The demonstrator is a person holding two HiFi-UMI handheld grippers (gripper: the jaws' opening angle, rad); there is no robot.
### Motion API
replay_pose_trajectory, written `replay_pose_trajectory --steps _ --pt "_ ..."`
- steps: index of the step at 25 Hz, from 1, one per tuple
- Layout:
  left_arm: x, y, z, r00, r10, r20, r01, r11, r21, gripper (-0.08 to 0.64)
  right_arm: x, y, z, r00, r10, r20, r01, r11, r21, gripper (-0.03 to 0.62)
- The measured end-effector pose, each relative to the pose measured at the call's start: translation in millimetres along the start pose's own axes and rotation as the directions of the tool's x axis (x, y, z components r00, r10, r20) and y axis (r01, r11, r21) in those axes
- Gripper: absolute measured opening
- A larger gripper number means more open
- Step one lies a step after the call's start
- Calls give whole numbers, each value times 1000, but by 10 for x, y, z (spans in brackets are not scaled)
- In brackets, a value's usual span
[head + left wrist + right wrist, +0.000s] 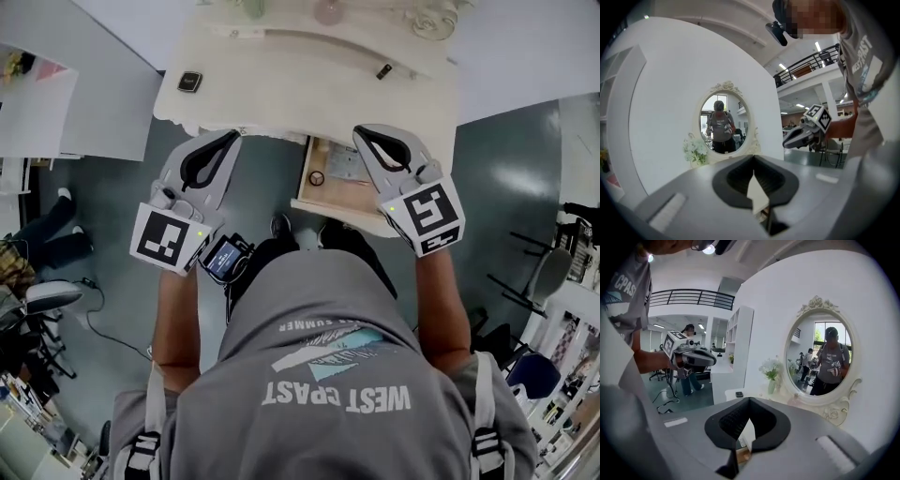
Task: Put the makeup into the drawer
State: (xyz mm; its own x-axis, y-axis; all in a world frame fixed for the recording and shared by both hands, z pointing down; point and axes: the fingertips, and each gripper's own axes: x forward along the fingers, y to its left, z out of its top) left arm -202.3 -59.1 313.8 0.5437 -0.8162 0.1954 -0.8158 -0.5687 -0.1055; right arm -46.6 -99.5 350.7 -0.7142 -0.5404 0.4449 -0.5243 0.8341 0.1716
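Note:
Both grippers hang raised in front of a white vanity table (281,89). My left gripper (223,141) is shut with nothing between its fingers; its tips meet in the left gripper view (753,160). My right gripper (364,134) is also shut and empty, with its tips together (749,400). It hovers over the open drawer (330,201), which holds a small ring-shaped item (317,178) and a pale box (348,164). A black compact (190,82) lies on the table top at the left, and a small dark item (383,70) lies at the right.
An oval mirror (824,355) and a vase of white flowers (771,369) stand at the table's back. A white shelf unit (736,348) is to the left. A person's legs (47,242) and chairs (548,272) border the grey floor.

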Motion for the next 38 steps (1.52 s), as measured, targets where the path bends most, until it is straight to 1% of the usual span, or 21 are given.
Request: replay_pose_trajectory --steps 4,9,15,17,27,34,38 --pt "-88 -18 188 1000 0 25 0 1000 22 2 -223 -5 210 999 -33 40 33 999 -17 0" --pt "-177 -71 296 999 -5 40 3 999 43 2 -485 -11 419 993 -74 86 78 996 -41 0" --pt "-315 -213 369 999 -12 53 9 998 57 2 -769 59 532 989 -103 109 111 991 -76 0" --pt "-363 -268 386 998 -15 59 11 998 61 2 -855 97 562 985 -114 126 123 990 -70 0" --pt "-427 -504 425 996 -42 73 36 996 79 2 -1153 200 487 980 -146 135 156 986 -62 0" --pt "-439 -578 425 996 -52 75 46 996 78 2 -1213 237 431 981 -150 123 158 986 -55 0" --pt "-460 -619 393 996 -52 67 47 996 74 2 -1224 261 419 980 -149 132 156 987 -46 0"
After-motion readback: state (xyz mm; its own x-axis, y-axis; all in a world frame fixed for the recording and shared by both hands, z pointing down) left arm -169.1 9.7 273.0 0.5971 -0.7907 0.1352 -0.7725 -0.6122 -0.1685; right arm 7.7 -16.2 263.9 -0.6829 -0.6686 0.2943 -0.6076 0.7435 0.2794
